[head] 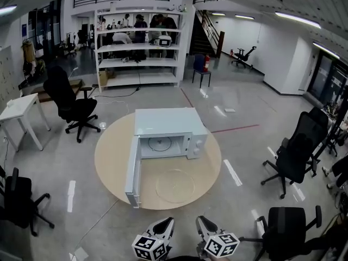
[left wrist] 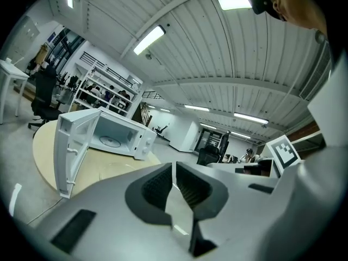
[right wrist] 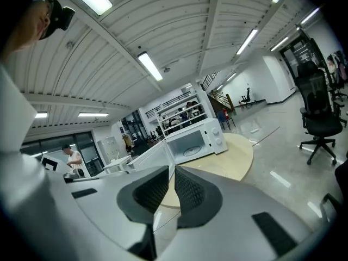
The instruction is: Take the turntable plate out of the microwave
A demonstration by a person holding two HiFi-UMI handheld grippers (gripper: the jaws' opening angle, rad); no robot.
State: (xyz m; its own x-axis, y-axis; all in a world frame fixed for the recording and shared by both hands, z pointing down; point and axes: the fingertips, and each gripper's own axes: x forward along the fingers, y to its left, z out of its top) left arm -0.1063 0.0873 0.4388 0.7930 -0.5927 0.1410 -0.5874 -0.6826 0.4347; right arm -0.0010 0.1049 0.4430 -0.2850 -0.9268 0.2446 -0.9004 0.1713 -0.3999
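Left gripper (left wrist: 174, 174): jaws together, pads touching, nothing between them. Right gripper (right wrist: 172, 179): the same, closed on nothing. Both are held low against the person's body, well apart from the table (head: 111, 157), and tilted upward, so each gripper view takes in mostly ceiling. This reads as a neutral carry pose, not a reach.

Microwave (head: 169, 125): sits near the middle of the round table with its door (head: 132, 177) swung fully out to the left. That leaves the cavity clear for access from the front.

1 clear round plate (head: 175, 186) lies flat on the tabletop just in front of the microwave, beside the open door and near the table's front edge. That spot is within easy reach of both grippers. I judge this to be the turntable plate, already out.

1 round shape (head: 160, 143) shows on the cavity floor. I cannot tell whether it is the roller ring or a second disc.

Judgement: if the clear disc is the plate, the task looks complete, and the empty, withdrawn grippers fit that. If not, the next move is a reach into the cavity with the jaws opened.
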